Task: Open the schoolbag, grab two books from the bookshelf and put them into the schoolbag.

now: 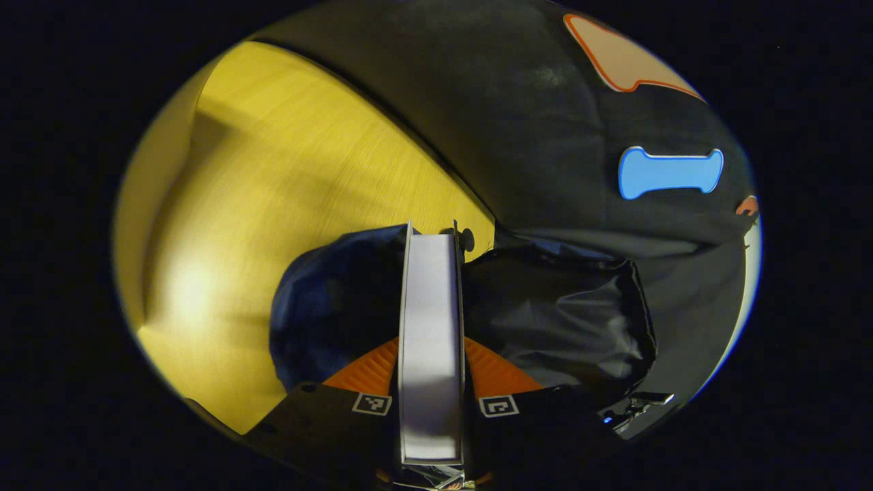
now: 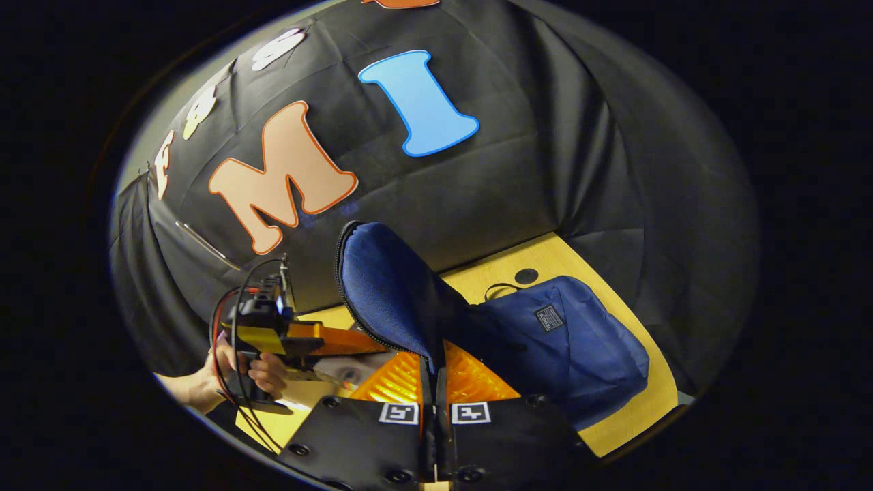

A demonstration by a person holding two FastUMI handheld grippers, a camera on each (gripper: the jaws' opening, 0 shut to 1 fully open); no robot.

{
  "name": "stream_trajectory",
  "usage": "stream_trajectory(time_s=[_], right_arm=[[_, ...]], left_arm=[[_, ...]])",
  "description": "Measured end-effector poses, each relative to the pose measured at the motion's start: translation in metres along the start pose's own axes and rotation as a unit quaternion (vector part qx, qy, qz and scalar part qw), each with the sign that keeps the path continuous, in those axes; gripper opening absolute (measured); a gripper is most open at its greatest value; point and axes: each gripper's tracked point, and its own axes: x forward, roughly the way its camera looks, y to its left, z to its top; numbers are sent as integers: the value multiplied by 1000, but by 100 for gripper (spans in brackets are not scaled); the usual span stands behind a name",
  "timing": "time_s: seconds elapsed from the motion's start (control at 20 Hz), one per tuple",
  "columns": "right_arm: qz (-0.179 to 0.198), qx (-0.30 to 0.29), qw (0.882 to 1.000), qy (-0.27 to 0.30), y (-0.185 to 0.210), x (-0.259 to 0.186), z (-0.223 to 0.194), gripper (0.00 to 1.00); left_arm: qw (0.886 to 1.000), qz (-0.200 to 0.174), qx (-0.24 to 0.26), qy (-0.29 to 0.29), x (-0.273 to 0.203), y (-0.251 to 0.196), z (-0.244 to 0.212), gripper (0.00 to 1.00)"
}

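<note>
step: loading book. left gripper (image 1: pixel 431 382) clamped on book (image 1: pixel 430 341), edge-on, poised over open bag (image 1: pixel 545 307) on table (image 1: pixel 273 170). right gripper (image 2: pixel 435 382) pinched on flap (image 2: pixel 389 286), holding it up. next, likely: lower book into mouth, release.

Navy blue schoolbag (image 2: pixel 559 341) lies unzipped on the yellow surface (image 2: pixel 545 262), flap (image 2: pixel 382 286) lifted upright. A white-edged book (image 1: pixel 430 341) stands edge-on over its dark opening.

Left gripper view looks steeply down, close over the open schoolbag (image 1: pixel 545 314). Right gripper view faces the wall across the same schoolbag (image 2: pixel 559 334).
</note>
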Motion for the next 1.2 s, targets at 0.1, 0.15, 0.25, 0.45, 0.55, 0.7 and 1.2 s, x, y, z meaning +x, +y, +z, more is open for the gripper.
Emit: stream_trajectory(time_s=[0.1, 0.15, 0.25, 0.45, 0.55, 0.7, 1.2], right_arm=[[3, 2, 1000, -1, 0, -2, 1, 2], [6, 2, 1000, -2, 2, -3, 1, 4], [11, 0, 1000, -2, 2, -3, 1, 4], [19, 2, 1000, -2, 4, -3, 1, 4], [20, 1, 1000, -3, 4, -4, 2, 4], [18, 6, 1000, -1, 4, -3, 1, 4], [13, 17, 1000, 3, 3, 3, -5, 2]], left_arm=[[1000, -17, -20, -8, 13, -6, -6, 32], [999, -25, -31, -10, 19, -9, -9, 32], [998, -36, -45, -14, 35, -14, -18, 32], [997, -48, -64, -8, 54, -17, -41, 32], [997, -46, -68, -5, 58, -17, -46, 33], [998, -9, -61, 7, 64, 0, -46, 36], [977, 177, 102, 54, 56, 71, -51, 86]])
